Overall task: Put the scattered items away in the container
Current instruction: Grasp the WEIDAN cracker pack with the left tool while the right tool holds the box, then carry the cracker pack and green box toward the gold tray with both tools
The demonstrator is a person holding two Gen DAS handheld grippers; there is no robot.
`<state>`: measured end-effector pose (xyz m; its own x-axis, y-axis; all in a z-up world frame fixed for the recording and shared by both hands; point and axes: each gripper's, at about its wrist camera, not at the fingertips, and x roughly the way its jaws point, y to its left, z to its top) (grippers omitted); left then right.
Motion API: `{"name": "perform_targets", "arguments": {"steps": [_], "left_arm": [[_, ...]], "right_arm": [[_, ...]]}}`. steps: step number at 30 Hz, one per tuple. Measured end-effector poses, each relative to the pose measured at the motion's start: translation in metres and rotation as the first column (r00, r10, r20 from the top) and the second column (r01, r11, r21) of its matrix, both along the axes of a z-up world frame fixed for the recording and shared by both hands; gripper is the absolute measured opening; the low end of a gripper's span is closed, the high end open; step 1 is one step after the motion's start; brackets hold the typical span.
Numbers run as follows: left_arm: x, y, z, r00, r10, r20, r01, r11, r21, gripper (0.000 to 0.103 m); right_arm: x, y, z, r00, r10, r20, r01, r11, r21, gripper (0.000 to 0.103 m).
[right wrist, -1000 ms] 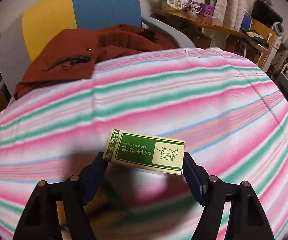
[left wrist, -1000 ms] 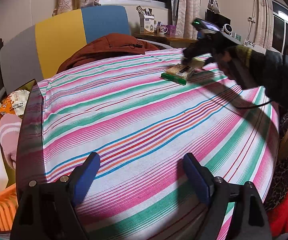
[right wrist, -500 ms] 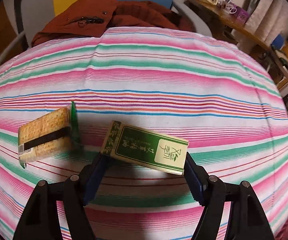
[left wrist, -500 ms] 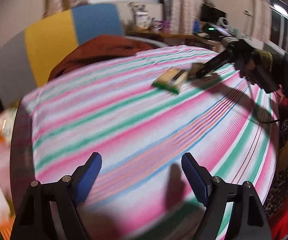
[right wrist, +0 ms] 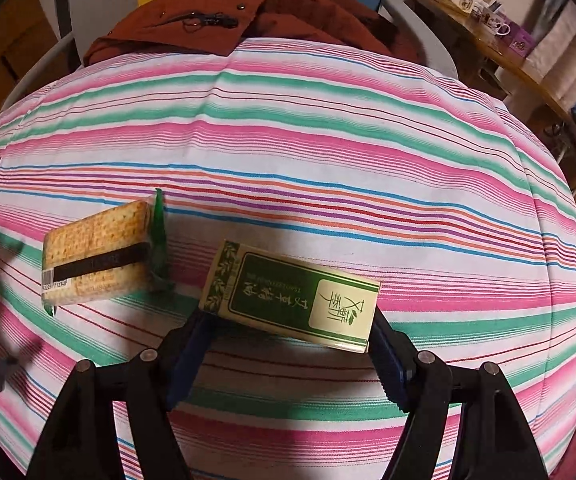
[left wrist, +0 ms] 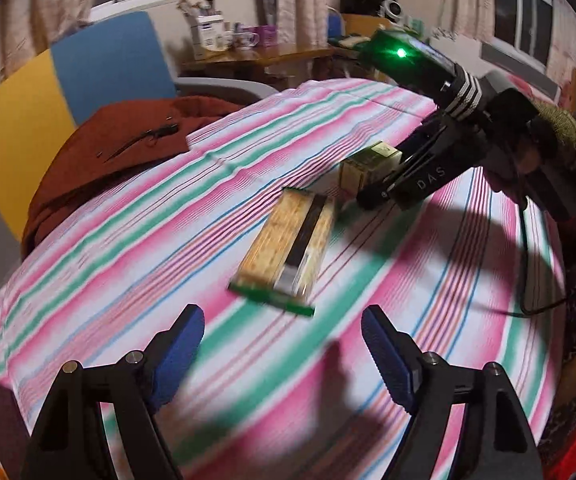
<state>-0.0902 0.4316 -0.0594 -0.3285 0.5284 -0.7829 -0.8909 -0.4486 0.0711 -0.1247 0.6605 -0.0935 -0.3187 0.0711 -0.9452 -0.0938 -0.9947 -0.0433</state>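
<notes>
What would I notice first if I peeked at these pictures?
Probably the bright pink, green and white striped cloth covering the whole table. Next, the green and cream box gripped between the right gripper pads, near the camera. Left of it lies a cracker packet, and a rust-red jacket sits heaped at the far edge.

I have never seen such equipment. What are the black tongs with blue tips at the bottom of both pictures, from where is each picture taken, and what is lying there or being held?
They are hand-held grippers, one in each of a person's hands, each with a camera looking along its fingers. In the left camera's picture, the left gripper is closing with nothing between its pads, near a cracker packet on the striped cloth. The right gripper shows there too. The right camera's picture shows the right gripper clamped on a green box. A brown jacket lies on the chair behind.
</notes>
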Motion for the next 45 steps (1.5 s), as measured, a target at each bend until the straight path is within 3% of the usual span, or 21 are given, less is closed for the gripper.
{"name": "perform_targets", "arguments": {"steps": [5,19,23,26,29,37,45], "left_arm": [[-0.004,0.021,0.004,0.995,-0.081,-0.064,0.082,0.997,0.007,0.082],[-0.038,0.066,-0.024,0.986,-0.166,0.0,0.166,0.986,-0.028,0.081],[-0.046,0.068,-0.03,0.987,-0.155,0.042,0.156,0.988,-0.016,0.075],[-0.049,0.067,-0.029,0.99,-0.126,0.058,0.127,0.992,-0.006,0.057],[-0.046,0.067,-0.029,0.992,-0.109,0.059,0.109,0.994,-0.007,0.05],[-0.033,0.049,-0.027,0.999,0.009,0.048,-0.009,1.0,-0.008,0.049],[-0.012,-0.018,-0.023,0.98,0.177,0.094,-0.182,0.982,0.043,0.049]], "right_arm": [[0.003,-0.003,0.0,1.0,0.011,0.012,-0.011,1.0,0.003,0.075],[0.011,-0.01,0.001,1.0,0.016,0.005,-0.017,1.0,0.016,0.075],[0.014,-0.01,0.001,1.0,0.004,0.003,-0.004,1.0,0.003,0.077],[0.016,-0.011,0.001,1.0,0.001,0.002,-0.001,1.0,0.004,0.078],[0.017,-0.012,0.001,1.0,0.001,0.0,-0.001,1.0,0.004,0.079],[0.02,-0.024,0.006,1.0,0.018,-0.021,-0.017,0.999,0.033,0.074],[0.028,-0.047,0.012,0.994,0.1,-0.053,-0.101,0.995,-0.011,0.073]]}}
